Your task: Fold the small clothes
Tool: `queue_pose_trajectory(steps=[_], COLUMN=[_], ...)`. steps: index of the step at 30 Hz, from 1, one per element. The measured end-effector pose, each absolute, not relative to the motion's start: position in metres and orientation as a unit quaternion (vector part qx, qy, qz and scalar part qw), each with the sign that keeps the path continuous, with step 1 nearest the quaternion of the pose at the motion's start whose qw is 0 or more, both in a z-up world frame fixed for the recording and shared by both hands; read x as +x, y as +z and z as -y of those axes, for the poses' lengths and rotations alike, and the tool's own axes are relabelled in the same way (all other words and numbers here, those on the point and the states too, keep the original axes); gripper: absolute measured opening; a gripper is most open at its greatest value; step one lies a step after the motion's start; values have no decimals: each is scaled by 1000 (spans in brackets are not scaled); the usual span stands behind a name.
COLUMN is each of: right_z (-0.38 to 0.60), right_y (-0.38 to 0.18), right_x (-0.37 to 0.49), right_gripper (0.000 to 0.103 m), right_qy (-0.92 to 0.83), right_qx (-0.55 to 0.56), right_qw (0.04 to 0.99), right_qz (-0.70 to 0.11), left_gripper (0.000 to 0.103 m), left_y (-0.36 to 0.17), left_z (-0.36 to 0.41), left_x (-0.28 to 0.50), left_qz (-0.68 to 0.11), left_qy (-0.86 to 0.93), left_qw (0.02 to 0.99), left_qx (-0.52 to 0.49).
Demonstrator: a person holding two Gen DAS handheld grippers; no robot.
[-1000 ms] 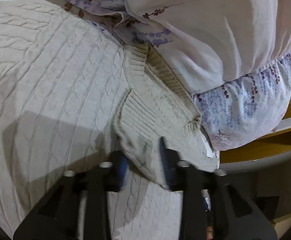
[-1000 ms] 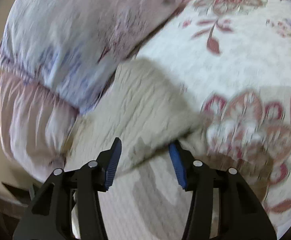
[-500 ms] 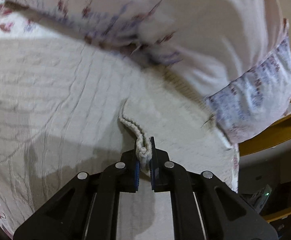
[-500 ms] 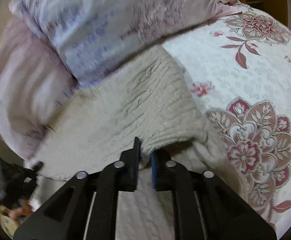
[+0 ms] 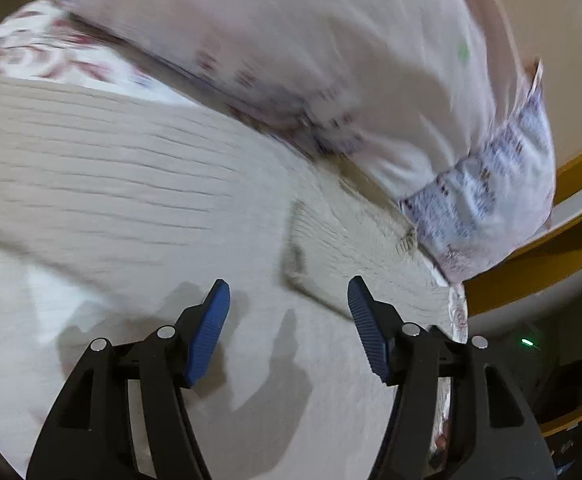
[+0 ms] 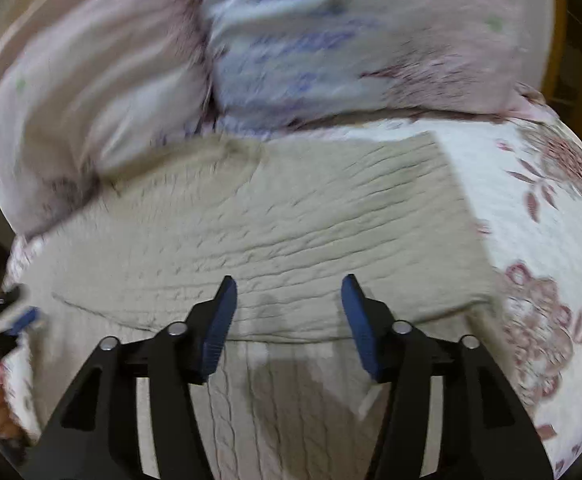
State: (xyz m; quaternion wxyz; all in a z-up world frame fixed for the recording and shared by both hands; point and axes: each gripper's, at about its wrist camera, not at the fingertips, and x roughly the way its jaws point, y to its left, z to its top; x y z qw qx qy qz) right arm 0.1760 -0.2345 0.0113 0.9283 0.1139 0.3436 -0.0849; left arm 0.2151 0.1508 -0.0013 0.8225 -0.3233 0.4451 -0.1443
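fold laid down, both grippers free
left gripper (image 5: 289,292) and right gripper (image 6: 289,290) gape empty over the knit sweater (image 6: 291,236) on the bedspread (image 6: 539,208); next, regrip an edge.

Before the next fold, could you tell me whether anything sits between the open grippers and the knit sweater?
Nothing visible does: the left gripper and right gripper hang open directly over the sweater. The pillows lie beyond it.

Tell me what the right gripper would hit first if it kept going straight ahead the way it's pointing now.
Most likely the beige knit sweater. The open right gripper points at its folded-over layer lying on the bed, with the floral pillow further on. Depth is hard to judge in this blurred fisheye view.
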Motion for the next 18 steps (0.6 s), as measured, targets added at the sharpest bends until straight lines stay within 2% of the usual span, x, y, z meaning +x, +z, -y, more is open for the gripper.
queue_pose_trajectory(steps=[4,9,12,18], right_z=[227,225,221,215], right_y=[8,16,21,27], right_x=[173,165,162,157], right_gripper=[66,66,66,67], right_qy=[-75,-48,-36,-25], right_qx=[114,141,147,145], right_qw=[930,930,929,930], right_qz=[-343,-337,-338,-336], left_gripper=[62,61,55,55], left_y=[2,-19,-33,-39], left_z=[-224,-306,-330,-356], left_x=[182,164,160,166], left_qz=[-416,-397,-375,-332], left_qy=[-77,32,54,82], left_qw=[838,817,792,766], left_qx=[-344,-417,-478,-544])
